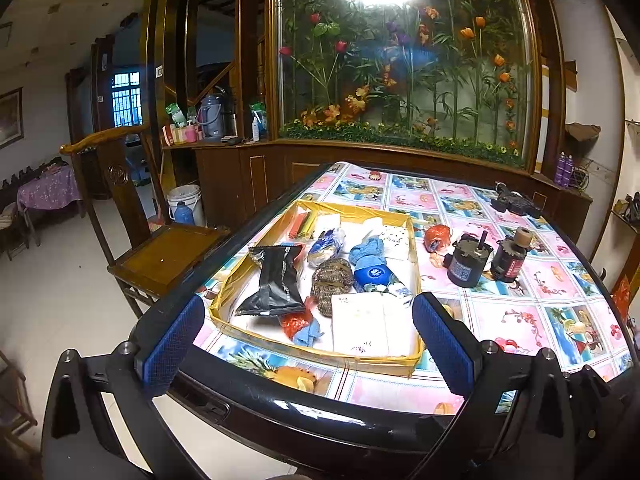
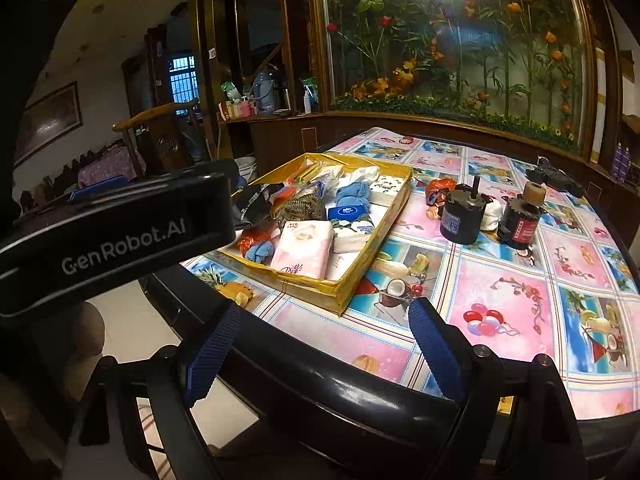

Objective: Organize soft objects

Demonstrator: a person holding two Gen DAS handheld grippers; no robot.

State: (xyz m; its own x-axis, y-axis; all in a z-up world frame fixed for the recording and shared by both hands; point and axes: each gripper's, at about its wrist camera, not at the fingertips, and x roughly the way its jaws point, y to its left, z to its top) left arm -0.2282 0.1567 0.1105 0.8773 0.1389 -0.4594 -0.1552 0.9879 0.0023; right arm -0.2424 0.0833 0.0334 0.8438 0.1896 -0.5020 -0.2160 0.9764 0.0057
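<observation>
Right wrist view: left hand-held gripper point(image 2: 116, 220) blocks tray point(image 2: 360, 280) corner; two motors point(image 2: 460, 216) beside; right hand-held gripper point(image 2: 320, 344) wide, empty.

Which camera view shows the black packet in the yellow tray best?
The left wrist view. There the black packet lies fully visible near the left wall of the yellow tray, seen from above. In the right wrist view the other gripper's body hides most of it; only a dark strip shows beside the tray's rim.
</observation>
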